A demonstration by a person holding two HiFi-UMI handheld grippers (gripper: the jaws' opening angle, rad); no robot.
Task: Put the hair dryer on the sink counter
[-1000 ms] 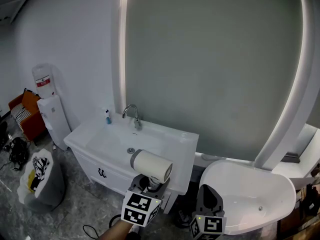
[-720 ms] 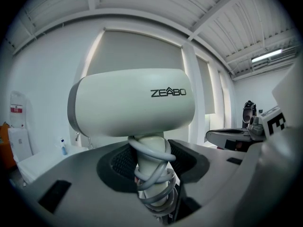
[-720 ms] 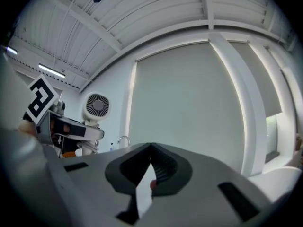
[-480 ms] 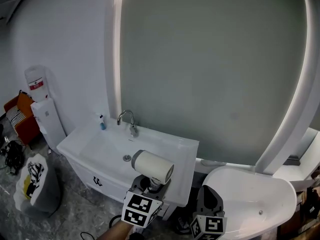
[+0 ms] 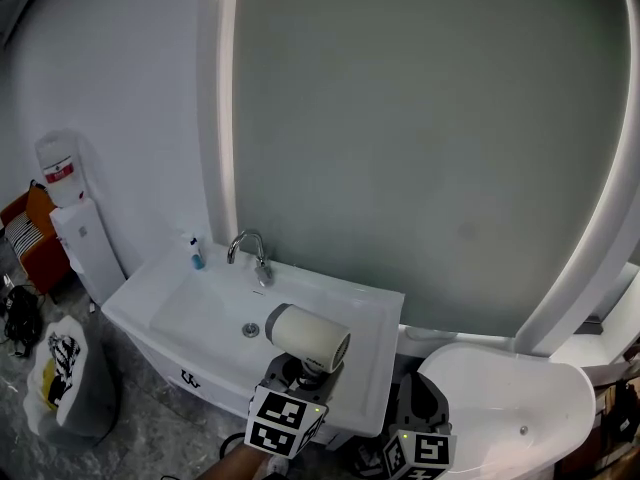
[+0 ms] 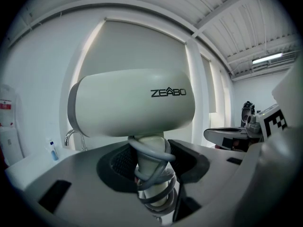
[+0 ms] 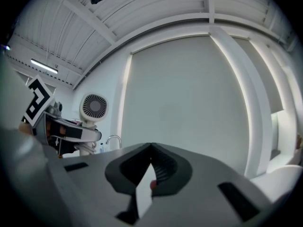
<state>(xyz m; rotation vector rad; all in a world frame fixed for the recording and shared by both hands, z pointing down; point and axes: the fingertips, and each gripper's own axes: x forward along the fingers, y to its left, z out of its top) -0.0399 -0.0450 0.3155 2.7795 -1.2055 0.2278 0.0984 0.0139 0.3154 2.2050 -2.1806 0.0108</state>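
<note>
Head view: the left gripper (image 5: 297, 376), bottom centre of the frame, holds the hair dryer (image 5: 308, 336) upright by its handle. The pale barrel lies across the picture, over the near right part of the white sink worktop (image 5: 372, 313) and not resting on it. The right gripper (image 5: 420, 400) is just beside it to the right, in front of a white bathtub (image 5: 520, 408). A faucet (image 5: 250, 251) stands at the back of the basin, a small blue bottle (image 5: 196, 258) at its left. A water dispenser (image 5: 68, 218) stands at the far left.

Left gripper view: the jaws are clamped on the dryer's handle (image 6: 151, 171), which has grey cord wound round it. The barrel fills the middle of the frame. The faucet and bottle show at lower left, the right gripper at the right edge.

Right gripper view: the jaws are together, their tips meeting at centre. The dryer's round rear grille (image 7: 94, 107) shows at left above the left gripper, the faucet just right of it.
</note>
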